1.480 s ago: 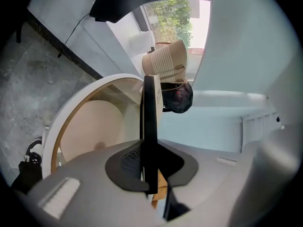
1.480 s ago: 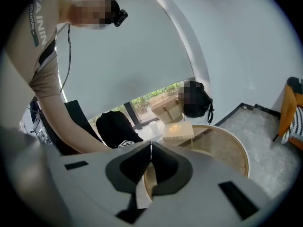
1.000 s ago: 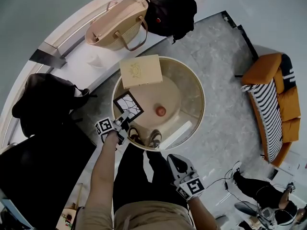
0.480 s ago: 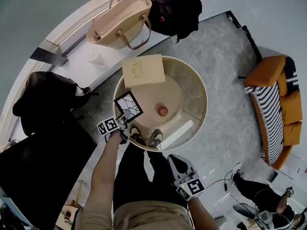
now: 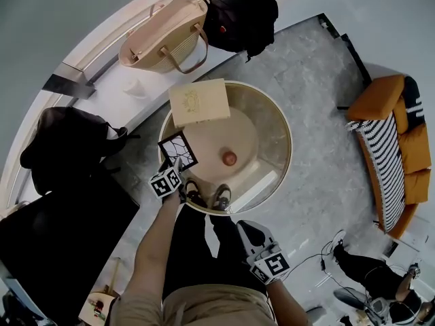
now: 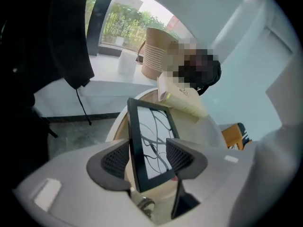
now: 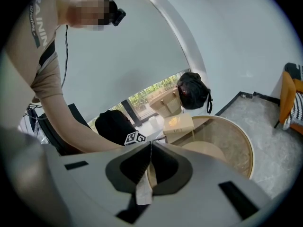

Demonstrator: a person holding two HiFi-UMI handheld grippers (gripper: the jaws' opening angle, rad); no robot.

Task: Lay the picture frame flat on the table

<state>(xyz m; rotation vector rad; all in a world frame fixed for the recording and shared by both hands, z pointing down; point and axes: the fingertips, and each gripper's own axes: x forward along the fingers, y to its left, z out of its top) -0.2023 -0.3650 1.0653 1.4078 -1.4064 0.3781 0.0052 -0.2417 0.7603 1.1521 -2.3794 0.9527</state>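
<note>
Now left gripper (image 5: 175, 164) jaws, just opened, flank the picture frame (image 5: 178, 149); right gripper (image 7: 149, 167) jaws pressed together.

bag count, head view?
3: beige tote on the white ledge, black bag right beside it, black backpack further left along the ledge. The dark mass bottom left is unclear.

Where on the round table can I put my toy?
The right half of the table is bare, from the red round thing out to the rim. The left side is crowded: the picture frame, with the tan box beyond it.
</note>
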